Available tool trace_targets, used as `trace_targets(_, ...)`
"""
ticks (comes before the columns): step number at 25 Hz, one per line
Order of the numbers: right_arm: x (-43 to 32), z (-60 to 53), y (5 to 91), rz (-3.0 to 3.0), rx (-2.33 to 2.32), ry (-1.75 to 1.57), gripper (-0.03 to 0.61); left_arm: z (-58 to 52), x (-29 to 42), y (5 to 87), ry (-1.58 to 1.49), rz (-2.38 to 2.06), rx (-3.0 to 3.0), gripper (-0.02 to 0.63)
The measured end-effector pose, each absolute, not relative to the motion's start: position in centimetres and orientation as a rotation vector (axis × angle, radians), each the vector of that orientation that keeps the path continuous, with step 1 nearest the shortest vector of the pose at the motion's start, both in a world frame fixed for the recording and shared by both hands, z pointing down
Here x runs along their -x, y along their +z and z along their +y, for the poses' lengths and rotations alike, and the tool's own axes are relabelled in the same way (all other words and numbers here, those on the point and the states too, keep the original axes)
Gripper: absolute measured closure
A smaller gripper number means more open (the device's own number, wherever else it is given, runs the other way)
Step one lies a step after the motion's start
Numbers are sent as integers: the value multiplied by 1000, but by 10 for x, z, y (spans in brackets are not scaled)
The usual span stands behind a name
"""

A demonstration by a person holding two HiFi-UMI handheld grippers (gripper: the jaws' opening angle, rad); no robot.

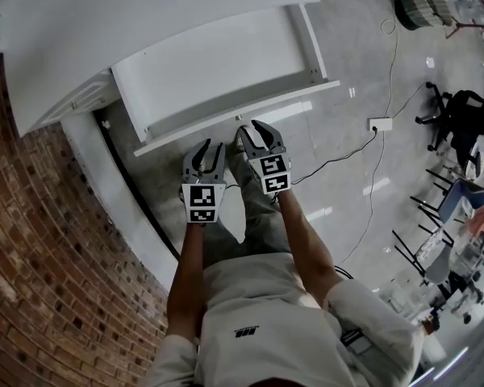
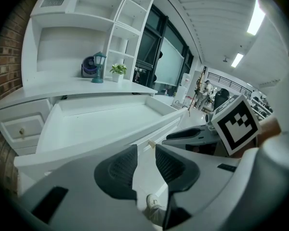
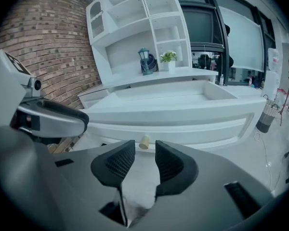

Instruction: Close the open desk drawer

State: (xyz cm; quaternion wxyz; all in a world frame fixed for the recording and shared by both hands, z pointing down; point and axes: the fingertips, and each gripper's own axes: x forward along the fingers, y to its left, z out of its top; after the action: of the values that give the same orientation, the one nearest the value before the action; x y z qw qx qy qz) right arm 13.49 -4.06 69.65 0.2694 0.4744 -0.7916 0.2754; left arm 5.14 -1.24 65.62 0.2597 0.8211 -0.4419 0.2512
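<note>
drawer (image 1: 226, 79) stood pulled out, its front crosswise just ahead of left claw (image 1: 206, 160) and right claw (image 1: 256, 135); the right, seemingly nearer, faced the knob (image 3: 144, 142); both slightly parted, empty.

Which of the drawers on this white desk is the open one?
The wide middle drawer: it is pulled far out, with its bare inside showing. The small drawer to its left, with a round knob, sits flush and shut.

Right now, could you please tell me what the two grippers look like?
Both the left gripper and right gripper are grey, with curved dark ribbed fingers and a cube with black-and-white square markers. The person wears a pale short-sleeved shirt.
</note>
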Motion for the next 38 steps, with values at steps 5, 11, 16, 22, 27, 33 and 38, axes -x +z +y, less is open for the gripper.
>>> trace_targets(5,-130,-47,710,-2157,-1231,741,443,-13,-52,666,667,-1227,-2195,488)
trace_targets(11,-124,-50,724,-2172,-1194,757,445,-13,-51,673,662,-1274,-2153,489)
trace_targets(16,-119,-54,731,-2192,-1167,772,445,-12,-48,674,658,-1322,-2121,492)
trace_targets(22,-116,-60,734,-2218,-1146,781,492,-9,-44,679,655,-1370,-2075,494)
trace_targets(27,-115,-63,735,-2227,-1112,779,494,-10,-44,680,643,-1406,-2039,495)
trace_targets(33,-110,-80,735,-2229,-1116,777,495,-21,-42,679,629,-1443,-2020,497)
trace_targets(38,-106,-96,736,-2228,-1106,766,495,-33,-40,675,610,-1462,-2015,499)
